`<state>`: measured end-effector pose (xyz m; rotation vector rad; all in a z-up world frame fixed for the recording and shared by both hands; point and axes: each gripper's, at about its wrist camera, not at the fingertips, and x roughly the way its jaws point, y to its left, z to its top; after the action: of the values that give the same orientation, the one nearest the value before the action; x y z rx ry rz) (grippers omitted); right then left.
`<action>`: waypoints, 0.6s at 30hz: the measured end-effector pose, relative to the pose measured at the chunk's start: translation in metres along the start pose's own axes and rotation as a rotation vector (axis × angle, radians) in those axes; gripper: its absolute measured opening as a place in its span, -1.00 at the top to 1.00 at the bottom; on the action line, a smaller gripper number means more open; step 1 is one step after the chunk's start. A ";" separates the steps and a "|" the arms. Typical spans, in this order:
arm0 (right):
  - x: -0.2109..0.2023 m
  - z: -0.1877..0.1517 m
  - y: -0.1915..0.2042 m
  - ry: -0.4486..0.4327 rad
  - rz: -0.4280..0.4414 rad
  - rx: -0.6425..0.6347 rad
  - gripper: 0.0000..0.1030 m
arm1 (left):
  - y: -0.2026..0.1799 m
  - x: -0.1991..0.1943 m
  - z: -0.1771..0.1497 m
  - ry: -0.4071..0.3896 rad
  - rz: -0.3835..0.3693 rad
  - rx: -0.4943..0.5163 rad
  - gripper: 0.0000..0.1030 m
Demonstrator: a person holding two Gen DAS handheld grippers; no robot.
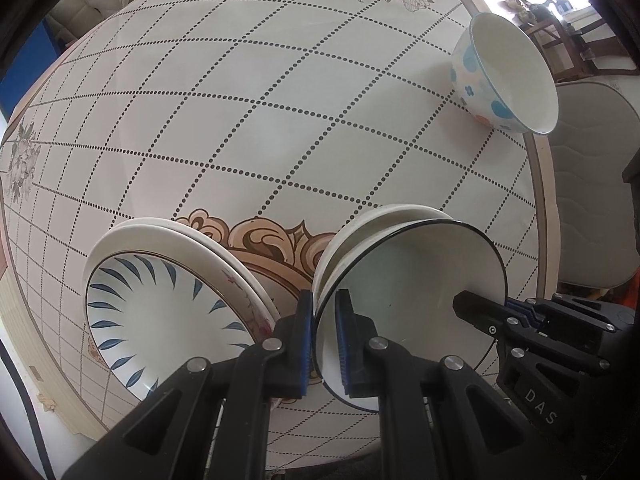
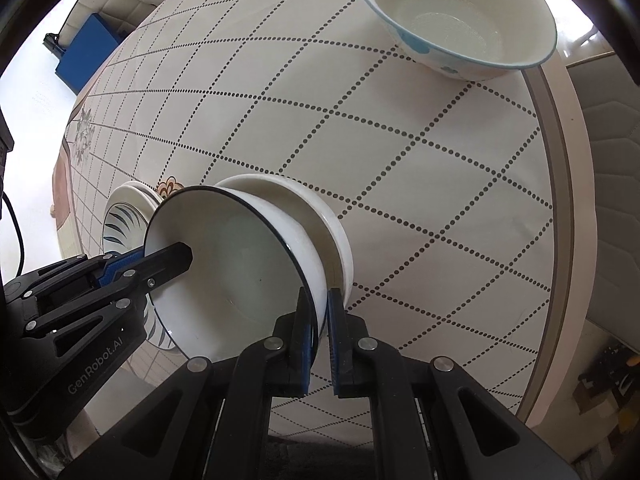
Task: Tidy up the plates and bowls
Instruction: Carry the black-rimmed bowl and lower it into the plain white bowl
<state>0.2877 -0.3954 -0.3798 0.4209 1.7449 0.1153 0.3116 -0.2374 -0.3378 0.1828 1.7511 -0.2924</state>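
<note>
Both grippers hold one white bowl with a thin black rim (image 1: pixel 412 292) (image 2: pixel 240 264) by opposite sides. My left gripper (image 1: pixel 325 300) is shut on its near rim, one finger inside and one outside. My right gripper (image 2: pixel 319 296) is shut on the opposite rim and shows in the left wrist view (image 1: pixel 476 312). The left gripper shows at the left of the right wrist view (image 2: pixel 176 256). Directly under the held bowl is a plain white bowl (image 1: pixel 400 214) (image 2: pixel 320 216); contact cannot be told. A stack of plates (image 1: pixel 160 316) (image 2: pixel 124 220), topped by a blue-leaf plate, stands just to the left.
A larger bowl with blue dots (image 1: pixel 500 76) (image 2: pixel 460 24) stands near the far right edge of the round table (image 1: pixel 240 120) (image 2: pixel 440 160), which has a dotted-diamond cloth. A padded chair (image 1: pixel 592 200) is beyond the right edge. A blue box (image 2: pixel 86 52) lies on the floor.
</note>
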 end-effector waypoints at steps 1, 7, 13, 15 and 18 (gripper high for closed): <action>0.000 0.000 0.001 -0.001 -0.003 0.000 0.84 | -0.001 0.001 0.001 0.002 0.003 0.002 0.83; 0.003 0.005 0.002 0.009 -0.005 0.012 0.83 | -0.010 0.007 0.002 0.010 0.016 0.009 0.83; 0.002 0.011 0.001 0.024 -0.005 0.022 0.78 | -0.008 0.012 -0.001 0.021 0.006 -0.017 0.80; 0.002 0.012 0.003 0.029 -0.012 0.009 0.76 | -0.008 0.012 -0.002 0.021 0.005 -0.018 0.80; 0.002 0.012 0.007 0.036 -0.027 -0.006 0.73 | -0.007 0.009 -0.003 0.018 0.012 -0.019 0.80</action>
<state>0.3006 -0.3905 -0.3819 0.3930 1.7844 0.1096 0.3052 -0.2438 -0.3456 0.1826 1.7698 -0.2667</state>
